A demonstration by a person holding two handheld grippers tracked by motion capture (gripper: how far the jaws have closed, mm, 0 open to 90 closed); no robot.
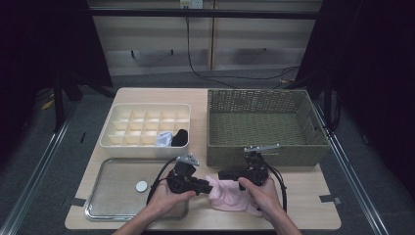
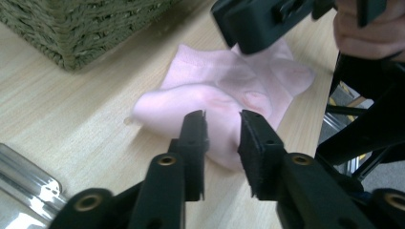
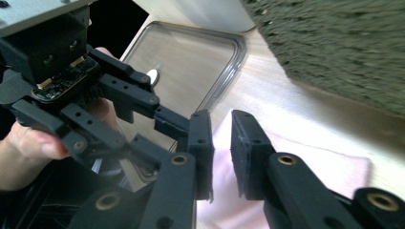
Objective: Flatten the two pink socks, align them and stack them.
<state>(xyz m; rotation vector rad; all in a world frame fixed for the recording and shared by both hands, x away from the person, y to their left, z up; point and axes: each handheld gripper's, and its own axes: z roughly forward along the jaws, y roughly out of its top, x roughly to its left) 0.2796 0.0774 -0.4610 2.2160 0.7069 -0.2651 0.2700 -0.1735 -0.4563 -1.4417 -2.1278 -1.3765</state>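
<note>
The pink cloth (image 3: 291, 162) runs under the right gripper's fingers (image 3: 248, 152), its near part hidden. Beyond them, the wicker basket (image 3: 334, 47) is blurred and cut off at the edge.

Mostly pale wood, olive wicker and one soft pink cloth here.

The crumpled pale pink fabric cloth (image 1: 230, 195) is plain, no print, a shade darker in its folds. The rectangular woven wicker basket (image 1: 264, 152) is olive green with a tight braided pattern. The cream plastic divider box (image 1: 111, 137) has a grid of cells, with a black rolled item (image 1: 180, 137) and a whitish-blue bundle (image 1: 164, 139) in its front row. The shiny silver metal tray (image 1: 100, 204) carries a small white round disc (image 1: 141, 186). The light wood-grain tabletop (image 1: 303, 205) is beige with faint streaks. Both the left gripper (image 2: 222, 131) and right gripper (image 3: 220, 131) are matte black with brass-coloured rivets.
</note>
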